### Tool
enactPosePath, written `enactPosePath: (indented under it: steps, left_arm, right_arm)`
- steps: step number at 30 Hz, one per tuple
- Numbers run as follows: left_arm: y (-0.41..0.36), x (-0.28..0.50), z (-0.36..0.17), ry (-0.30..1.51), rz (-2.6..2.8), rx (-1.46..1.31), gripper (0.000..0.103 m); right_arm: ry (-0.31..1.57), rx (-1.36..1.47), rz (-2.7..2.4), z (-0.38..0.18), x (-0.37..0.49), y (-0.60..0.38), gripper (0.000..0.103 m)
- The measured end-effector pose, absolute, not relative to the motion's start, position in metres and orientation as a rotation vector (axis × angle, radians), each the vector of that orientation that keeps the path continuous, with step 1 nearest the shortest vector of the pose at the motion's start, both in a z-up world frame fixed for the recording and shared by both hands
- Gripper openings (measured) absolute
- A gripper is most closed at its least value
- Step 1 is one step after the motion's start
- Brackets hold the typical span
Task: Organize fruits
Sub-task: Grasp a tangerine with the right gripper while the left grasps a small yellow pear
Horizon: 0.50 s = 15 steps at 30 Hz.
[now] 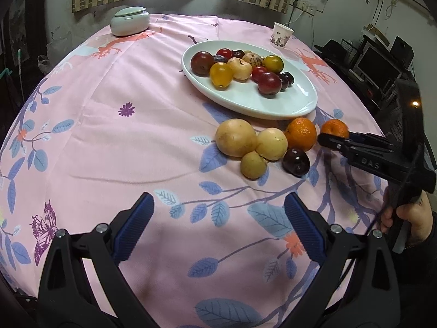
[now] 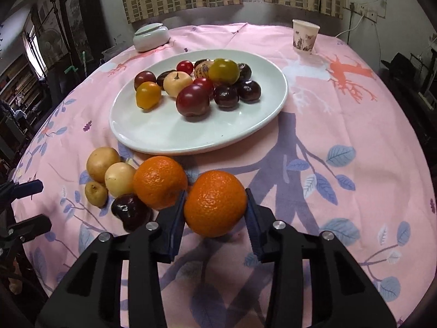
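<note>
An orange (image 2: pixel 215 203) sits between the blue pads of my right gripper (image 2: pixel 215 201), which is shut on it low over the pink cloth; in the left wrist view this orange (image 1: pixel 335 128) shows behind the right gripper (image 1: pixel 331 136). A second orange (image 2: pixel 159 181) lies just left of it, touching a dark plum (image 2: pixel 131 211) and three pale yellow fruits (image 2: pixel 120 179). Beyond them a white oval plate (image 2: pixel 164 134) carries several red, dark and yellow fruits. My left gripper (image 1: pixel 220 205) hangs open over bare cloth in front of the loose fruits, with nothing between its pads.
A pale lidded ceramic jar (image 1: pixel 130 21) stands at the far left of the round table and a paper cup (image 2: pixel 305 36) at the far right. A hand (image 1: pixel 409 216) holds the right gripper's handle. Dark furniture and screens stand past the table's right edge.
</note>
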<state>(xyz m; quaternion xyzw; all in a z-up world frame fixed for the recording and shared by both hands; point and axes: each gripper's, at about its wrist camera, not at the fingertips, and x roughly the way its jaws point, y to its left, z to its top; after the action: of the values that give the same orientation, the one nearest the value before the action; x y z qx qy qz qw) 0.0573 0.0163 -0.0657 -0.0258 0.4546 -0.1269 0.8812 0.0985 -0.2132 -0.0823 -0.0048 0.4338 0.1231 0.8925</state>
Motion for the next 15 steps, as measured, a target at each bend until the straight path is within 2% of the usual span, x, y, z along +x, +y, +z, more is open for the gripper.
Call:
enactPosePath:
  steps: [8,10,12,15]
  left_arm:
    - [-0.001,0.084,-0.079,0.977,-0.245,-0.043,0.097]
    - [-0.008,0.089,-0.085,0.990,-0.241,-0.037,0.088]
    - [-0.016,0.094,-0.092,1.018,-0.247,-0.020,0.058]
    - [-0.026,0.097,-0.096,1.007,-0.254,0.003,0.056]
  right_arm:
    - [0.861,0.085,0.286,-0.064,0.047,-0.234,0.042]
    - [0.861,0.100,0.276,-0.064,0.042,-0.239,0.042]
    - [0.859,0.120,0.270,-0.064,0.038,-0.244,0.042]
    - [0.852,0.148,0.276,-0.063,0.035,-0.250,0.042]
